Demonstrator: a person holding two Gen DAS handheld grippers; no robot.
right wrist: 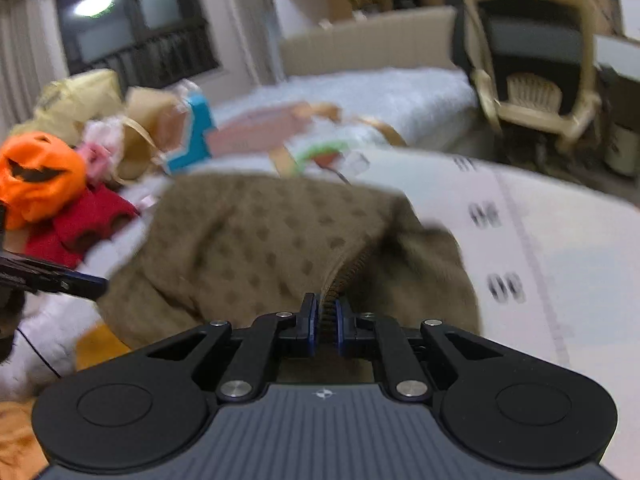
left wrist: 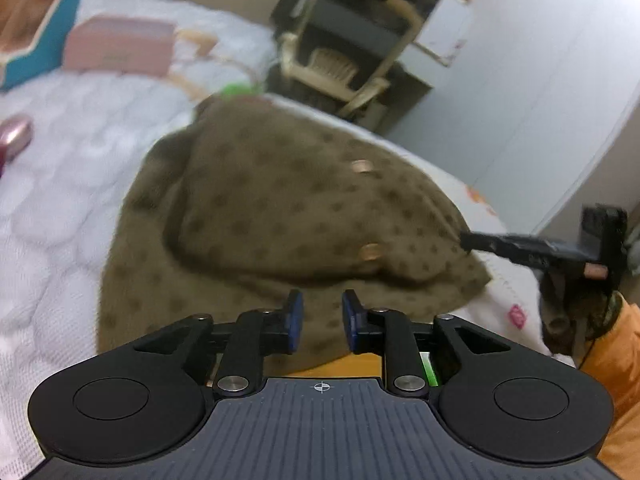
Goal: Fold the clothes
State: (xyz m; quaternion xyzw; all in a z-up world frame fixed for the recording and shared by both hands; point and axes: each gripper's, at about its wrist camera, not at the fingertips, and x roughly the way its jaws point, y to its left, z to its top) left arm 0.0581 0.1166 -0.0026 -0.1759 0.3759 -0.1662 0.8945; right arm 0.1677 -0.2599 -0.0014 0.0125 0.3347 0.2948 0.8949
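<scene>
Left wrist view: my left gripper (left wrist: pixel 322 322) hangs over the near hem of the olive-brown knitted cardigan with darker dots and round buttons (left wrist: pixel 280 216), jaws apart and holding nothing. The garment lies bunched on the white quilted bed cover (left wrist: pixel 80 184); the right gripper (left wrist: pixel 520 244) reaches its right edge. Right wrist view: my right gripper (right wrist: pixel 327 320) has its jaws clamped on the cardigan's ribbed edge (right wrist: pixel 336 284), cloth lifted into a ridge. I judge a fold is in progress, one side carried. Next, the left jaws need to close on the free hem, so both edges travel level.
</scene>
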